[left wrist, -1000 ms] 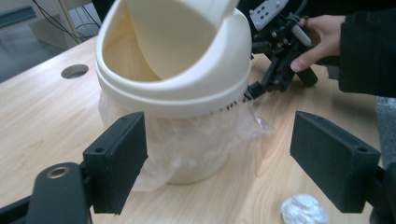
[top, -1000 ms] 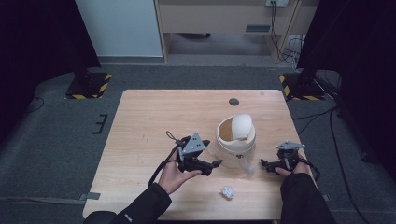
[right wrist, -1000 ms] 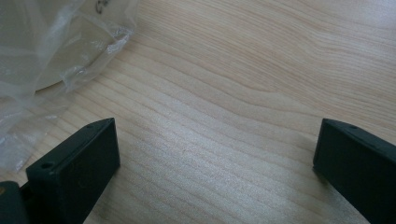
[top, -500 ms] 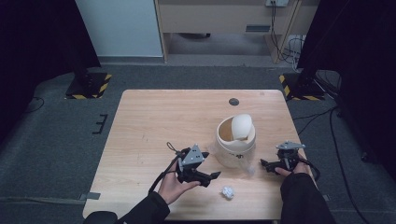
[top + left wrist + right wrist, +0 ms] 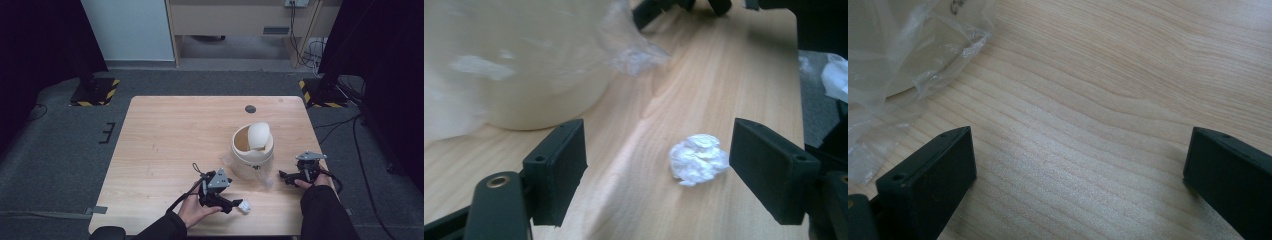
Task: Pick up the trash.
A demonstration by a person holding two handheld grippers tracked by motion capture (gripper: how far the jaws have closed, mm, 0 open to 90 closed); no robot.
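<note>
1. The crumpled paper ball (image 5: 698,159) lies on the counter (image 5: 165,135) between the left claw's (image 5: 658,165) jaws, nearer one jaw, untouched.
2. That claw is spread, its jaws just closing in.
3. The cream bin (image 5: 252,152) with its plastic liner stands just beyond.
4. The right claw (image 5: 1078,175) rests spread, nothing between its jaws.
</note>
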